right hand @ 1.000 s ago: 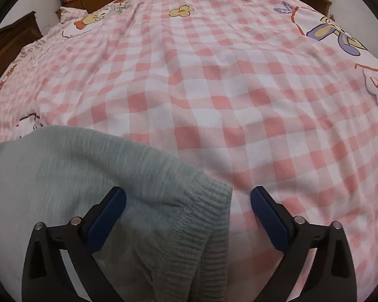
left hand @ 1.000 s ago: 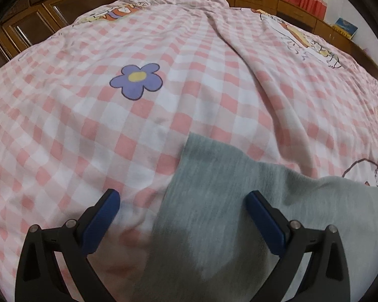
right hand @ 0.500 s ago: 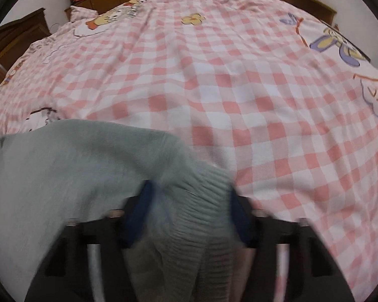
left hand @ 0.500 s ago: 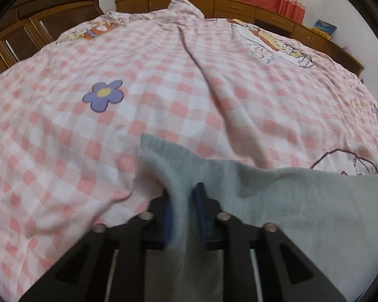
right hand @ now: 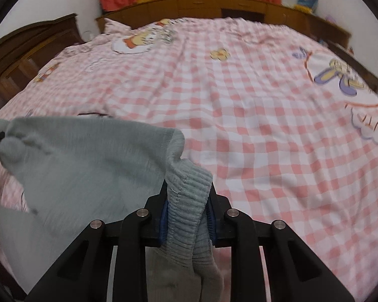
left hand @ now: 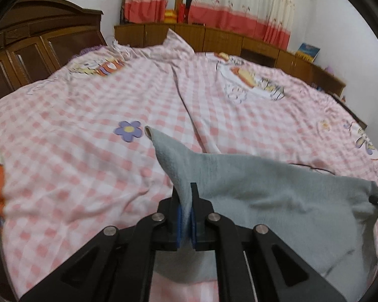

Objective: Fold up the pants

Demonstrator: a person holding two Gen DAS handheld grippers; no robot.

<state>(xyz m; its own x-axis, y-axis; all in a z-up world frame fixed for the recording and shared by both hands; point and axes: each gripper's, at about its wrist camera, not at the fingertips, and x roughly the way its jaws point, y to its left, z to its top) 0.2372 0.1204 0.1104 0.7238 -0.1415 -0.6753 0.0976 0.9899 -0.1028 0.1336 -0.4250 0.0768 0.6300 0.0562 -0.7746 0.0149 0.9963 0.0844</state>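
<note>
Above the bed (left hand: 70,156), the soft, light, limp pants (left hand: 277,191) are pinched by the left tongs (left hand: 186,201) at a thin edge, while the right tongs (right hand: 187,201) are closing on the thicker ribbed waistband (right hand: 189,191), the firmer hold.

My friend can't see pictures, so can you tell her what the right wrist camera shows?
The right claw is closing on the thick ribbed band of grey pants, lifting them off a bed. The bed has a pink and white checked cover with cartoon animals and a yellow flower. Behind it stand wooden cabinets and red and white curtains.

1 pair of grey pants (left hand: 277,196), 2 grippers, 1 checked bedspread (left hand: 75,171), 1 purple flower print (left hand: 128,130).
</note>
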